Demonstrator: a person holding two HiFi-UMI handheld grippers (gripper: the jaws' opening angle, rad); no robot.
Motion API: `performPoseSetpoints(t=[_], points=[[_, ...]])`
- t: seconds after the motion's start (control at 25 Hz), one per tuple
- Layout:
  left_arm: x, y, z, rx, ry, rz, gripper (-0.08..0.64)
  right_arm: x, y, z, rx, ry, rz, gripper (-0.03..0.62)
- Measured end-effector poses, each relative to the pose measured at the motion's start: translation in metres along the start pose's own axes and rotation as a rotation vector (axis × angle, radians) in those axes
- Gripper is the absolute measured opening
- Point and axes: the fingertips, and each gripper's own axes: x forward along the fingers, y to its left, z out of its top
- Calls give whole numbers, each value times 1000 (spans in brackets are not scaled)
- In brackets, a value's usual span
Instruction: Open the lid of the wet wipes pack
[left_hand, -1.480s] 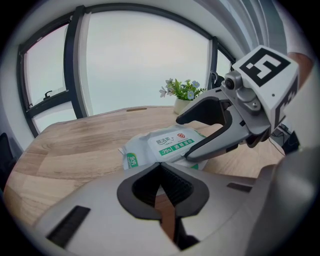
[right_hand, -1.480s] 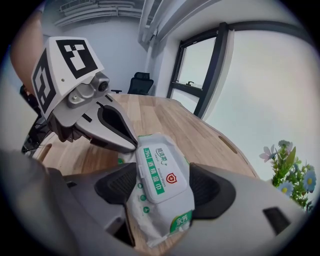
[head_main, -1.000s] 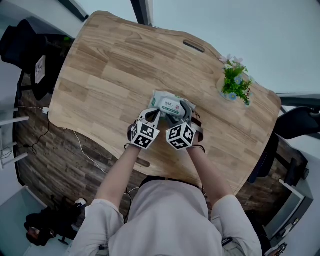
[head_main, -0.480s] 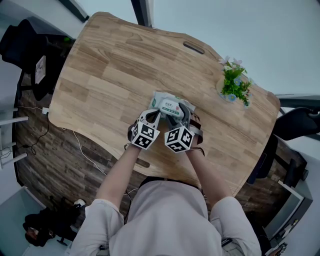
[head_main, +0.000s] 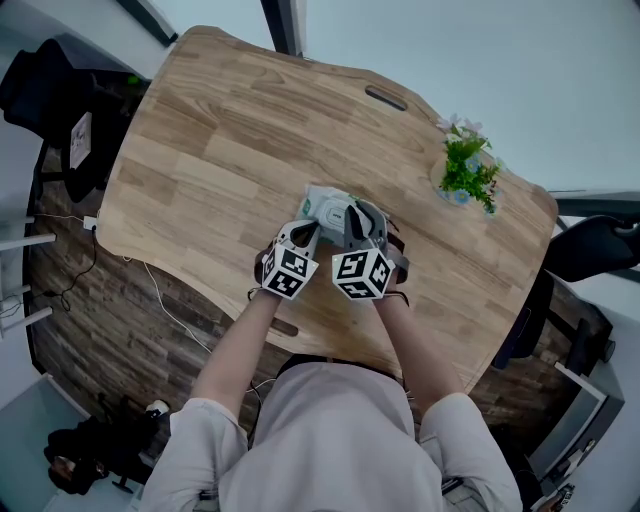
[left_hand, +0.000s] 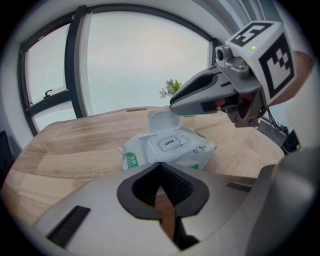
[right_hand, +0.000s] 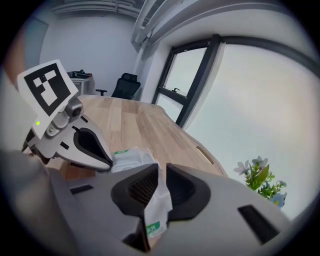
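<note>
White soft wet wipes pack (left_hand: 192, 149) with green print lies flat on the light wooden table (head_main: 200, 140), near the person's edge, directly ahead of both tools. The grey two-jaw right gripper (right_hand: 161, 172) has just been closing. Its jaws are now nearly together, pinching the pack's white flap lid (left_hand: 161, 121) between the ribbed pads, and a thin white sheet with a small green mark runs down the gap. The flap lid is up off the pack, roughly upright, with the right gripper's tip on its top edge. The OPEN label (left_hand: 170, 142) on the pack top is exposed. The grey two-jaw left gripper (left_hand: 160, 164) has its jaws closed tip to tip with nothing in them. Its tips sit just short of the pack's near end by the green logo – can't tell if they touch. The grippers are side by side, right one over the pack, left one at its near-left corner. A small potted plant (head_main: 465, 170) with pale flowers stands well apart at the table's far right.
</note>
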Motion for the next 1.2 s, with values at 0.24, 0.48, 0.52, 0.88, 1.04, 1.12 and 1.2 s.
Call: performPoseSetpoints(t=[0.24, 0.48, 0.52, 0.88, 1.04, 1.12, 1.2], points=[[-1, 0, 1, -4, -2, -2, 20, 7, -23, -9, 32, 15, -18, 8], [0, 0, 1, -10, -5, 0, 20, 24, -30, -19, 52, 48, 7, 9], [0, 0, 1, -10, -4, -1, 20, 27, -30, -22, 57, 56, 11, 8], [-2, 0, 1, -13, -10, -1, 20, 45, -31, -35, 93, 101, 40, 9], [-1, 0, 1, -14, -8, -3, 20, 51, -29, -42, 98, 121, 53, 8], [0, 0, 1, -13, -6, -3, 20, 52, -29, -42, 102, 122, 55, 8], [0, 0, 0, -15, -5, -2, 20, 53, -29, -42, 105, 122, 57, 8]])
